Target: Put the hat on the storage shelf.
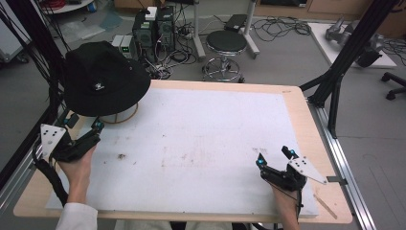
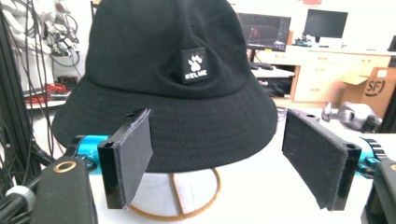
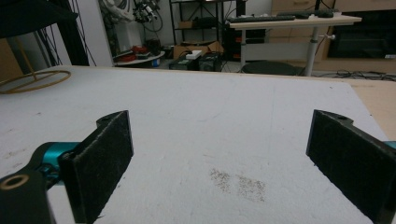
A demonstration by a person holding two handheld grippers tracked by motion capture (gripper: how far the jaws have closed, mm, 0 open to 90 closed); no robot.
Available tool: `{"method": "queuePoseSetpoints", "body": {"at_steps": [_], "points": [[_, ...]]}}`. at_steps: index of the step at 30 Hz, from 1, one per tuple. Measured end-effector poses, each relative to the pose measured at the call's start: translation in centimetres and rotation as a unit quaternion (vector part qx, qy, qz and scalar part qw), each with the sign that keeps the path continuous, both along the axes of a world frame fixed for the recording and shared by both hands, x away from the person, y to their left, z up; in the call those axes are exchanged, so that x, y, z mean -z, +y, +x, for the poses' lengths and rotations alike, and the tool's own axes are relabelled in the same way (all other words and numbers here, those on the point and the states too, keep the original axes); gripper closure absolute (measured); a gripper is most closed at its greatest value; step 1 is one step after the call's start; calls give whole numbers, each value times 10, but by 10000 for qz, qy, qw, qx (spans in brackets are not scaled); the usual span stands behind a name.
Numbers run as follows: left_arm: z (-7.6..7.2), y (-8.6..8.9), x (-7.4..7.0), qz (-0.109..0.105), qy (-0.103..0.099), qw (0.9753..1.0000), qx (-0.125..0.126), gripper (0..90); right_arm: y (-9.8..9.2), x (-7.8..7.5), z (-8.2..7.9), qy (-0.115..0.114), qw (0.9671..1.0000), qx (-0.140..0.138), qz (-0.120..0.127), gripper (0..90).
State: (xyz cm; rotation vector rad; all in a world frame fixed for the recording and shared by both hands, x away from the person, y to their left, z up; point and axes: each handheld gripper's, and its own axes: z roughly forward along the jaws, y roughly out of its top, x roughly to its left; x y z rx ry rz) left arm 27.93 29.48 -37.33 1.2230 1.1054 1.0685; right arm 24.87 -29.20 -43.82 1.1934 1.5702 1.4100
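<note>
Black bucket hat [image 1: 101,76]: seated on a stand at the far left of the table, crown up, brim hanging all round. A small square patch with a white paw mark [image 2: 194,65] is sewn on the crown, seen facing the left gripper view. The brim overhangs the stand's ring base on all sides.

Hat stand [image 1: 125,115]: thin gold-coloured wire, with a round ring base lying flat on the white mat and an upright rod [image 2: 176,189] rising under the hat. Part of the ring is also seen at the far left of the right gripper view [image 3: 35,80].

Left gripper [image 1: 85,123]: held by a hand [image 1: 79,165] at the near left, just beside the hat's near brim and pointed at it. Its jaws are spread wide apart; nothing is gripped. In the left gripper view the two padded jaws stand either side of the brim, with no contact made out.

Right gripper [image 1: 275,156]: held at the near right of the table, well apart from the hat. Its jaws are likewise spread wide, with nothing between them but bare mat.

White mat [image 1: 210,139]: covers most of the wooden table [image 1: 306,115]; lightly soiled, with a speckled patch [image 3: 238,184] just ahead of the right gripper.

Round stool [image 1: 226,45]: on the floor beyond the table's far edge.
</note>
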Motion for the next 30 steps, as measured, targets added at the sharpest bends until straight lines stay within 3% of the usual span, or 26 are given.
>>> {"method": "queuePoseSetpoints", "body": {"at_steps": [7,9,13,18,30], "points": [[-11,-2,8,-6,142,9999,66,246,0,0,0,27,10000,-17,31,65],[-15,-3,15,-92,241,9996,103,248,1,0,0,48,10000,-22,29,65],[-18,-3,25,-57,385,9992,71,248,1,0,1,15,10000,-41,13,65],[-24,0,31,7,446,9990,12,249,2,0,1,39,10000,-67,23,65],[-33,8,47,-63,539,9985,-104,254,2,1,2,36,9999,-94,2,64]]}}
